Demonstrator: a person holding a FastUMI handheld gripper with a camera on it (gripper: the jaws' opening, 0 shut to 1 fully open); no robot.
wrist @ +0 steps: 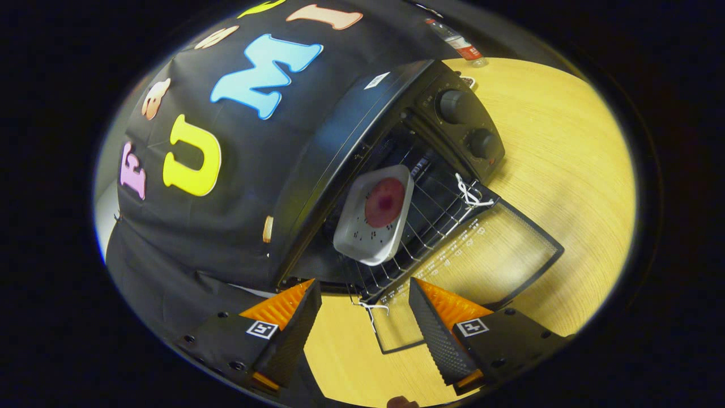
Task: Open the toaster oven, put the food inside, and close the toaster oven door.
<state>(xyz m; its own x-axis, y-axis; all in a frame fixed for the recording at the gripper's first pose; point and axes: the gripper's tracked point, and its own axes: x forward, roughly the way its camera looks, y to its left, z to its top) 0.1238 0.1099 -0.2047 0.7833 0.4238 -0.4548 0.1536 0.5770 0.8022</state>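
The black toaster oven [351, 141] stands on the wooden table with its glass door [481, 255] folded down flat toward me. A white square plate [374, 218] carrying a round red piece of food [385, 202] rests on the wire rack [436, 221] inside the oven mouth. My gripper [365, 297] is open, its fingers spread wide just short of the rack's front edge, and nothing is between them. The plate lies just beyond the fingers. White strings [469, 194] are tied to the door's corners.
Two round knobs [453, 106] sit on the oven's control panel. A plastic bottle [456, 41] with a red label lies on the table behind the oven. Bare wooden tabletop [566, 170] spreads beside the oven and the door.
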